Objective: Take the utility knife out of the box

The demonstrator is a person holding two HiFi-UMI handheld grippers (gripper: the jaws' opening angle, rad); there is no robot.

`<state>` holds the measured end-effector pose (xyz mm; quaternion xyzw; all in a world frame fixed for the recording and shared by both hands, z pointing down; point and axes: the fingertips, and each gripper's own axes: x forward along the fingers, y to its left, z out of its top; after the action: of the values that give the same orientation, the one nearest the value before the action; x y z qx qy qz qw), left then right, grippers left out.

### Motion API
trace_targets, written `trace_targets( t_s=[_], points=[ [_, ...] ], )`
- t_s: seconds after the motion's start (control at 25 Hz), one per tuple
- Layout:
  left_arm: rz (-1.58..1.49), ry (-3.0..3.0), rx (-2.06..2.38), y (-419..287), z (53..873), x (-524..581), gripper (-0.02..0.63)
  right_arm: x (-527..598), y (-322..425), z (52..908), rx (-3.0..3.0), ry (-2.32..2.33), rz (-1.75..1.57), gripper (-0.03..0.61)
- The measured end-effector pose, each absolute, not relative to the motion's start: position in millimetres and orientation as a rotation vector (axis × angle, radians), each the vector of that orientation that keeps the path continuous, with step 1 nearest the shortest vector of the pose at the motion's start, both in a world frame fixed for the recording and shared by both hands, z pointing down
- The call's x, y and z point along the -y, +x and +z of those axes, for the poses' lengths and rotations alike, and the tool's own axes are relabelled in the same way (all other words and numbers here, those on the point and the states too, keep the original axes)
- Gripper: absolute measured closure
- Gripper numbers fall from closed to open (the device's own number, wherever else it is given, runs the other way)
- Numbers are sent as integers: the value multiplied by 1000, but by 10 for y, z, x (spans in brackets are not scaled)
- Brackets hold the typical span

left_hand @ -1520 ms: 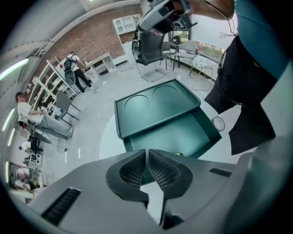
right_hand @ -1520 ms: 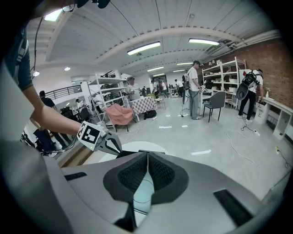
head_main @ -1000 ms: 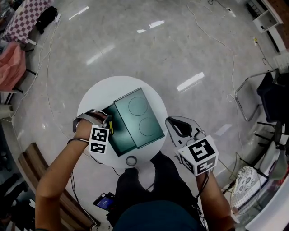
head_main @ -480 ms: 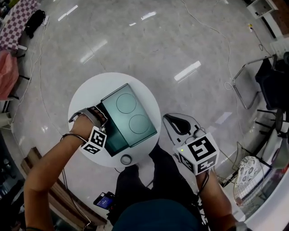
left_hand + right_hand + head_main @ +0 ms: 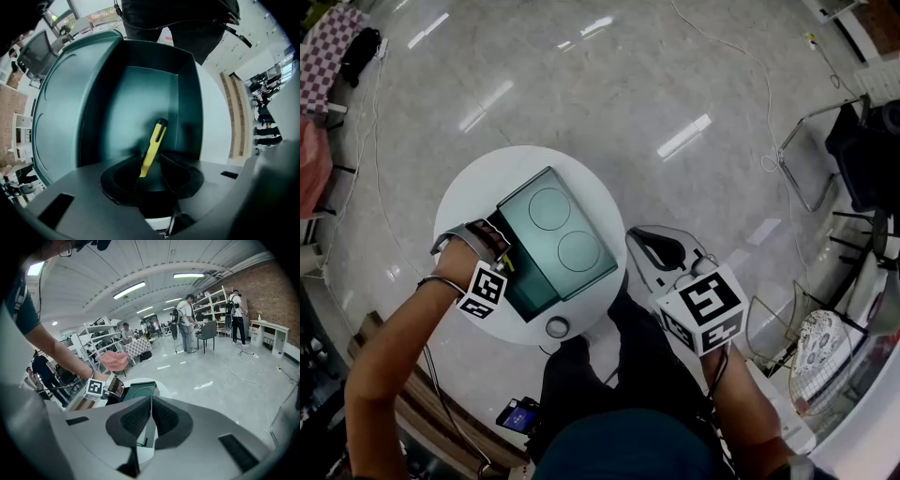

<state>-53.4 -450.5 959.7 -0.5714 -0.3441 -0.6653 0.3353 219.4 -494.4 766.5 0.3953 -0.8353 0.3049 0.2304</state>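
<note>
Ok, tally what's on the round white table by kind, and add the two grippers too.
Green box: 1
Yellow utility knife, inside the box: 1
Small round grey object: 1
Grippers: 2, the left gripper, jaws opening with the knife between them, and the right gripper, shut and empty
Total: 5

Box (image 5: 553, 239) sits mid round table (image 5: 455, 202). Utility knife (image 5: 153, 144) stands tilted inside the box's open left part, lower end between the opening jaws of the left gripper (image 5: 499, 255) above. Small round object (image 5: 557, 327) on the table's near edge. Right gripper (image 5: 659, 251) right of the table.
</note>
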Motion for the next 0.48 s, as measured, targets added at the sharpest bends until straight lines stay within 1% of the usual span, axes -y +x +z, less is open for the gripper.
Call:
trace_targets(
  t_s=[0.08, 0.12, 0.2, 0.48],
  points=[
    [-1746, -1511, 864, -536, 9589, 4508, 471, 4940, 2194, 7660, 2297, 1086, 841, 540],
    [-1754, -1523, 850, -545, 9585, 4515, 482, 4949, 2196, 7653, 2296, 1086, 840, 540],
    [-1771, -1547, 825, -560, 9577, 4529, 546, 4969, 2206, 7635, 2294, 1087, 837, 540],
    [-1783, -1680, 612, -436, 9481, 4534, 548, 4946, 2108, 7480, 2304, 1079, 806, 540]
  ],
)
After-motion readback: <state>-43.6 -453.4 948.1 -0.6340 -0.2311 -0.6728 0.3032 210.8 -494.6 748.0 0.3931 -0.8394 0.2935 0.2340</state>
